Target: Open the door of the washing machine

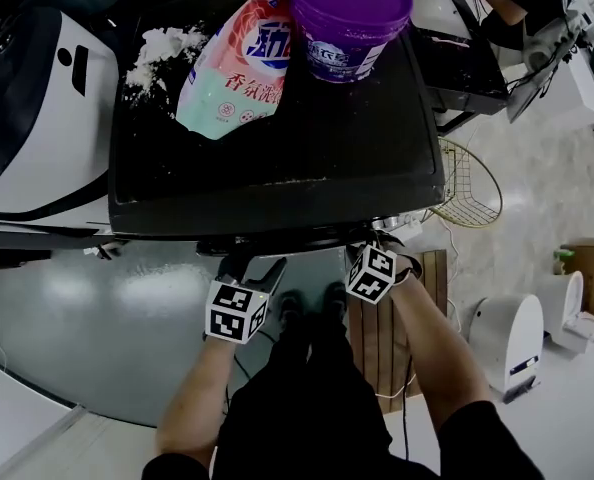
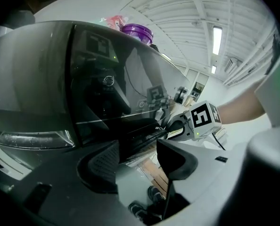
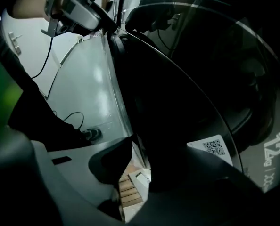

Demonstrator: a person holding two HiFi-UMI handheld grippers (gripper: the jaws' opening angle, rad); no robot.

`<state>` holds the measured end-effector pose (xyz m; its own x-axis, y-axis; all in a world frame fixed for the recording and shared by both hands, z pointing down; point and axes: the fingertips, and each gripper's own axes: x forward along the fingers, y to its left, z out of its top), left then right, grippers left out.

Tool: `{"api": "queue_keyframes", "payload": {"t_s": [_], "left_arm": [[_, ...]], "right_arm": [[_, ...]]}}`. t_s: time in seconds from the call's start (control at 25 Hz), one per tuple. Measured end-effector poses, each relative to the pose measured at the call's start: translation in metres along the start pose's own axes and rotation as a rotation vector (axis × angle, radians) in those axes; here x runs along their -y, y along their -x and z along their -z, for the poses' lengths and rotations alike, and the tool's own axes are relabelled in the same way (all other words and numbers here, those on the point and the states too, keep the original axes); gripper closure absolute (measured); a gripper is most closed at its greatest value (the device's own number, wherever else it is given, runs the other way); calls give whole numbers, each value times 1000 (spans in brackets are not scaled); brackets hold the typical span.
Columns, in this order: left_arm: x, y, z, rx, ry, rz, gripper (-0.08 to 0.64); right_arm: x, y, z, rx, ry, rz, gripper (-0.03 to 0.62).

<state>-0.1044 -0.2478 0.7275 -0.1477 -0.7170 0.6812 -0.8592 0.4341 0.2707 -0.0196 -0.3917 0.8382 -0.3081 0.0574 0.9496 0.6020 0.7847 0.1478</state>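
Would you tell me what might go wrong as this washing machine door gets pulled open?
The right gripper is only at the thin door rim, with a gap showing, so it may slip off. A hard tug could jolt the purple tub and detergent bag on the machine's top.

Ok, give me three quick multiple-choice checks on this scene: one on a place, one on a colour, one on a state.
1. Where does the tub stand relative to the washing machine?
A under it; B on top of it; C inside it.
2. What colour is the tub?
A purple; B yellow; C white.
3. How do the jaws of the left tool stand?
A apart; B pressed together; C out of view.

Answers:
1 B, since the head view shows it on the machine's black top beside the detergent bag.
2 A, since its lid and wall are purple.
3 A, since the left gripper view shows a clear gap between them.
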Motion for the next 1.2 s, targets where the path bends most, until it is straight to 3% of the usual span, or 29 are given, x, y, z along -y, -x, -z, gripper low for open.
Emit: {"api": "queue_keyframes", "payload": {"t_s": [0.12, 0.32, 0.44, 0.56, 0.68, 0.8, 1.08, 1.2], "left_arm": [[2, -1, 3, -17, -21, -1, 299], [3, 1, 3, -3, -17, -43, 299], [8, 5, 5, -10, -25, -30, 299], [10, 9, 18, -39, -35, -14, 299], [5, 12, 31, -62, -19, -31, 299], [8, 21, 32, -24, 11, -18, 299], [13, 46, 38, 12, -5, -16, 299], [10, 46, 36, 13, -17, -25, 299]], "right_arm": [[-3, 1, 1, -33, 23, -35, 489], [-2, 6, -1, -37, 6, -14, 492], [-2, 6, -1, -45, 4, -16, 492], [-4, 4, -1, -46, 29, -53, 492], [-4, 4, -3, -31, 6, -38, 488], [-2, 6, -4, -15, -20, -31, 489], [-1, 8, -4, -7, -48, -42, 491], [-23, 10, 2, -26, -4, -147, 495]]}}
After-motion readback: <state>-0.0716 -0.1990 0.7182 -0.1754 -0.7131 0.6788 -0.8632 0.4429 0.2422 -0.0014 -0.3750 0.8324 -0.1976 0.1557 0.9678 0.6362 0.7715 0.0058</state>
